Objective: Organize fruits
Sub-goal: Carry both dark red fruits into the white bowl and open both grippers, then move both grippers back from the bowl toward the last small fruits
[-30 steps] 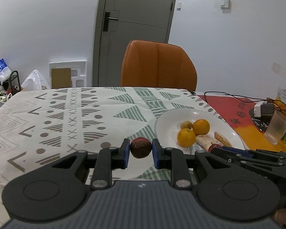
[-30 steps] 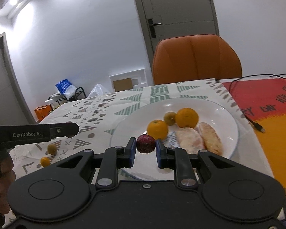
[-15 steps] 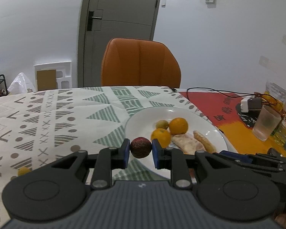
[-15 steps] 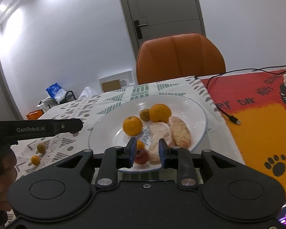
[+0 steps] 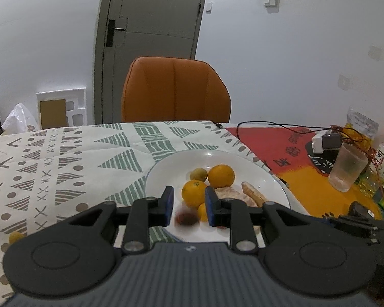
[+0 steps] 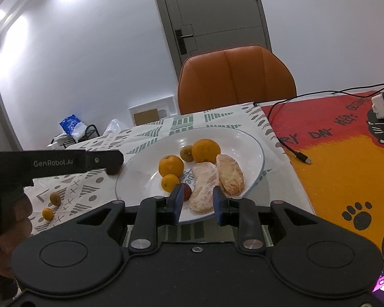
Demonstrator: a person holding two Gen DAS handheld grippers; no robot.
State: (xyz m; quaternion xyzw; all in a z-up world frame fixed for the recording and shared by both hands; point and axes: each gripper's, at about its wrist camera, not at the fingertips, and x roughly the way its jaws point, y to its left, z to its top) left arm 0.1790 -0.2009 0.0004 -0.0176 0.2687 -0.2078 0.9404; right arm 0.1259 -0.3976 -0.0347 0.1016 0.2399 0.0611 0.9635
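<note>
A white plate (image 5: 163, 168) (image 6: 253, 151) holds two oranges (image 6: 171, 165), a small green fruit (image 6: 187, 152), a little orange one (image 6: 169, 182) and two peeled citrus pieces (image 6: 229, 174). My left gripper (image 5: 189, 199) (image 6: 115, 159) hovers at the plate's left rim. Its jaws are opening, and a blurred dark red fruit (image 5: 185, 217) sits loose and low between the pads. My right gripper (image 6: 197, 206) stands open at the plate's near edge with nothing gripped. A second dark red fruit (image 6: 187, 192) lies on the plate beside its left finger.
A small green fruit (image 6: 55, 198) and a small orange one (image 6: 48, 213) lie on the patterned cloth left of the plate. An orange chair (image 5: 175, 89) stands behind the table. A black cable (image 6: 294, 151), a plastic cup (image 5: 348, 168) and packets crowd the right side.
The right gripper opened and its dark red fruit now lies on the plate. The left gripper moved over the plate's rim, and its pads have parted from their fruit.
</note>
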